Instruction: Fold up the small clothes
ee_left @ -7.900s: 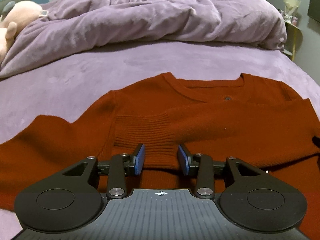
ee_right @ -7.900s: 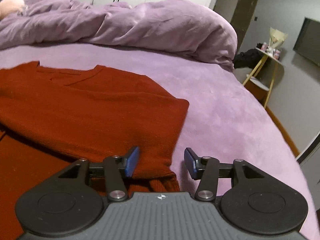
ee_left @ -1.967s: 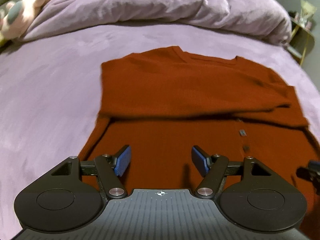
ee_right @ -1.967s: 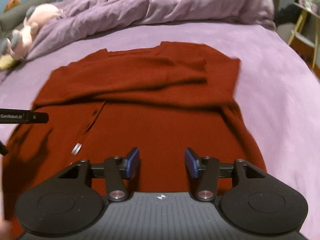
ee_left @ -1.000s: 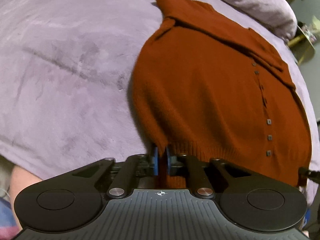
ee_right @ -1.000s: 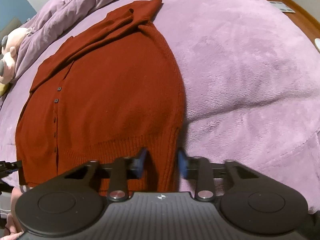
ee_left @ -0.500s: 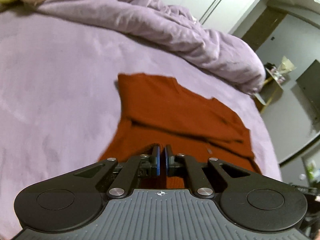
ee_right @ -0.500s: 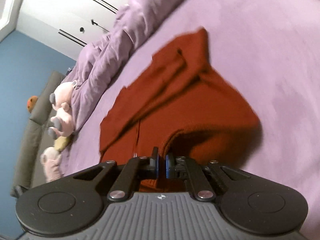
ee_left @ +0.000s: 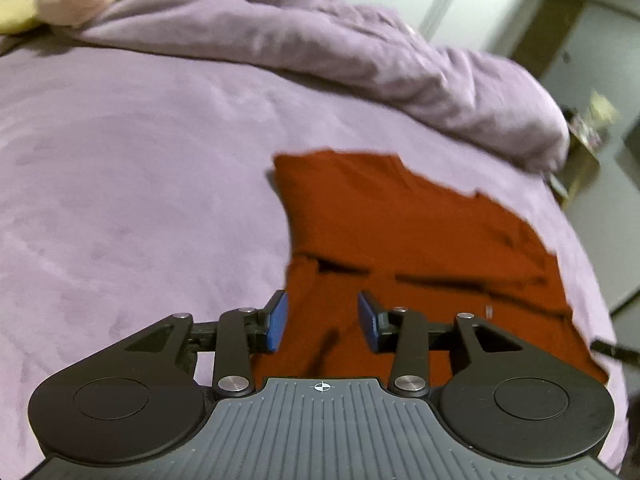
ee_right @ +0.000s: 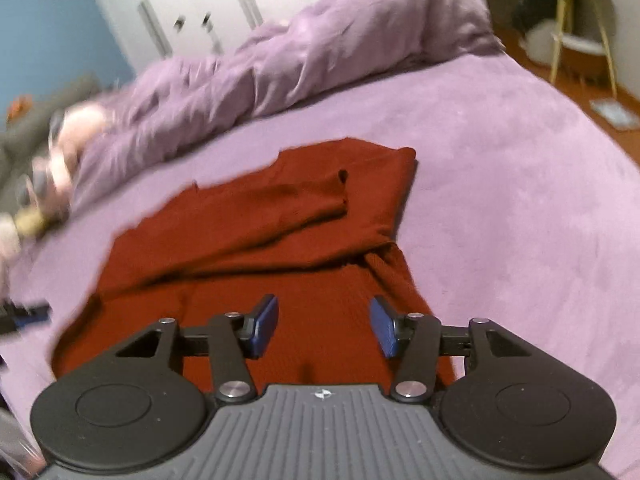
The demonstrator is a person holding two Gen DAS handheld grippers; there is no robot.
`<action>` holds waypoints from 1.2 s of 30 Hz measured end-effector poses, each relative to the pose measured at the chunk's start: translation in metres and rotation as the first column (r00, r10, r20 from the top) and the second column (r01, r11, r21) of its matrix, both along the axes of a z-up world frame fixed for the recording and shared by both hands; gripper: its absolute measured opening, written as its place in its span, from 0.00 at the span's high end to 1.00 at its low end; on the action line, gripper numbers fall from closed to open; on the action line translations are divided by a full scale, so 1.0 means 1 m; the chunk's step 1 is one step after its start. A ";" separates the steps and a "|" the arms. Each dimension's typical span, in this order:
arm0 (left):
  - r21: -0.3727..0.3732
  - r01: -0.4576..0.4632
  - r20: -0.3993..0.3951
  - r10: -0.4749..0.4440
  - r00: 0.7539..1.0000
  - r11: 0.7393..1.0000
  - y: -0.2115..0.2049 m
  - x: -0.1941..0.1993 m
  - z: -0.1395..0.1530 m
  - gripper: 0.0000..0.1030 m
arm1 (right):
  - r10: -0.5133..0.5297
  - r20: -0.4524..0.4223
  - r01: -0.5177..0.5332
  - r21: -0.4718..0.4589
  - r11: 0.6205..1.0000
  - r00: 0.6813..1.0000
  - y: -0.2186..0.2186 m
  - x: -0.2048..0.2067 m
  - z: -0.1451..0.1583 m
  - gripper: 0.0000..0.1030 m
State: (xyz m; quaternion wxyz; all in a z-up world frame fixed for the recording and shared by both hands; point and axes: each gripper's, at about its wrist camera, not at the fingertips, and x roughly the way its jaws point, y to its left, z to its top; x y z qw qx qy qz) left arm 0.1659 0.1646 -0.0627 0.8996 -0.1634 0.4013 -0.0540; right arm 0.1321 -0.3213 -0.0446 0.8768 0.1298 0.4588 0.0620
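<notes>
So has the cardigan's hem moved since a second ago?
Yes. The cardigan hem was carried up the bed toward the heaped duvet, doubling it over; both grippers are now open.

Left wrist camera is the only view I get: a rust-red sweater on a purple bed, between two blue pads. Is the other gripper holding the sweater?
Observer: No. The right gripper is open, its jaws apart above the sweater, gripping nothing.
Operator: Is a sleeve sticking out on that side?
Observer: No. The sleeve lies folded across the body, its cuff ending short of the right edge.
Operator: What's further out that way?
Observer: A wooden floor, with a flat pale item lying on it.
</notes>
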 end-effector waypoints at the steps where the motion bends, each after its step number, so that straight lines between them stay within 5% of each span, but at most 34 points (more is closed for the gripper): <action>1: 0.019 0.023 -0.014 -0.022 1.000 1.000 -0.005 0.002 -0.004 0.58 | 0.021 -0.012 -0.022 -0.048 0.999 1.000 0.005 0.002 -0.003 0.51; 5: 0.054 0.067 -0.031 -0.066 0.997 0.996 -0.022 0.012 -0.014 0.53 | 0.080 -0.049 -0.087 -0.165 0.982 0.996 0.019 0.008 -0.017 0.51; 13: 0.125 0.159 -0.053 -0.153 0.987 0.979 -0.046 0.026 -0.021 0.51 | 0.095 -0.087 -0.110 -0.188 0.976 0.992 0.023 0.023 -0.035 0.51; 19: 0.147 0.212 -0.091 -0.200 0.975 0.966 -0.050 0.033 -0.030 0.52 | 0.115 -0.085 -0.129 -0.186 0.974 0.990 0.026 0.023 -0.037 0.66; 22: 0.187 0.216 -0.115 -0.197 0.974 0.958 -0.055 0.035 -0.033 0.63 | 0.100 -0.080 -0.114 -0.195 0.974 0.992 0.028 0.023 -0.035 0.89; 24: 0.207 0.215 -0.102 -0.197 0.975 0.954 -0.056 0.034 -0.032 0.83 | 0.108 -0.072 -0.121 -0.219 0.968 0.992 0.033 0.021 -0.033 0.91; 27: 0.190 0.192 -0.083 -0.180 0.980 0.963 -0.051 0.032 -0.026 0.92 | 0.121 -0.044 -0.128 -0.257 0.958 0.992 0.042 0.015 -0.027 0.93; 36: 0.135 0.100 0.231 -0.129 0.964 0.986 -0.027 0.026 0.070 0.92 | 0.096 0.226 -0.045 -0.218 0.975 0.969 0.043 0.027 0.057 0.93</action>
